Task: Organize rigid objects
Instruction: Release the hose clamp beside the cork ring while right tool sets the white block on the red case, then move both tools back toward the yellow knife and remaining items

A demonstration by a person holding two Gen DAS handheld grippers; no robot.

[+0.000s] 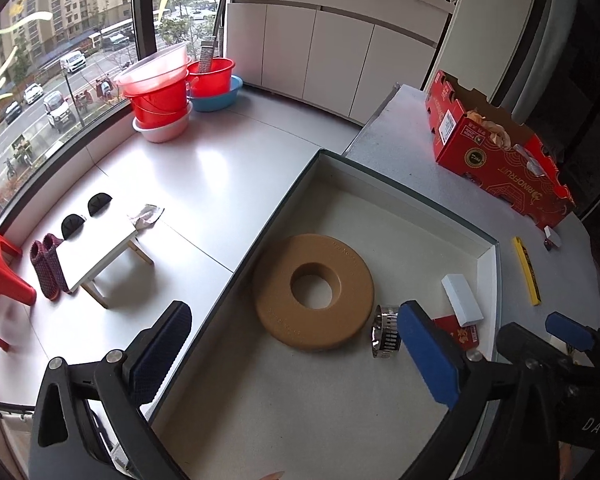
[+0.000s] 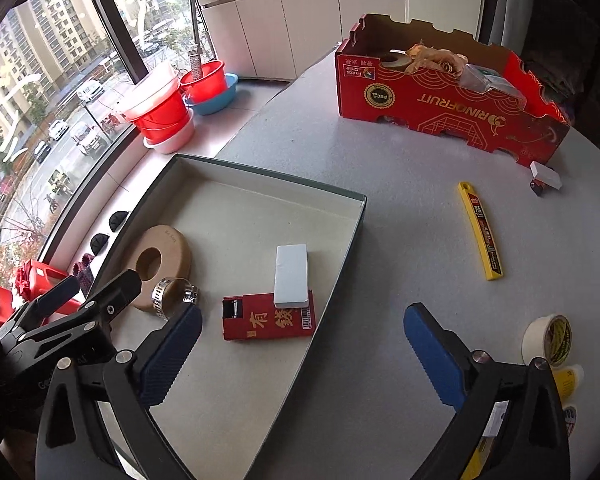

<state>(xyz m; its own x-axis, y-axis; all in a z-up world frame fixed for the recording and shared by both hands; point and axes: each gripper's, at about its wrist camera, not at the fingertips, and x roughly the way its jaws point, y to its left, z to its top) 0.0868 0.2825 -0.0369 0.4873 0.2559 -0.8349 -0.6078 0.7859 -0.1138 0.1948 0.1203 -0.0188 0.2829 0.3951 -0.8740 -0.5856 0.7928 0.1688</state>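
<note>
A shallow grey tray [image 1: 400, 176] [image 2: 268, 172] lies on the table. Inside it are a tan wooden ring [image 1: 314, 292] [image 2: 168, 256], a metal hose clamp [image 1: 386, 332] [image 2: 172, 292], a white block [image 1: 462, 300] [image 2: 291, 276] and a red box with gold characters [image 1: 460, 332] [image 2: 268, 318]; the block's end rests on the red box. My left gripper [image 1: 296, 310] hangs open above the ring, holding nothing. My right gripper [image 2: 304, 316] hangs open over the tray's right edge, also holding nothing. A yellow blade case [image 2: 481, 232] lies on the table outside the tray.
A red fruit carton [image 2: 452, 108] with odds and ends stands at the back of the table. A small white and red item [image 2: 545, 179] lies beside it. A tape roll [image 2: 548, 338] and a yellow tube [image 2: 568, 380] sit at the right. Red buckets [image 1: 160, 92] stand on the floor by the window.
</note>
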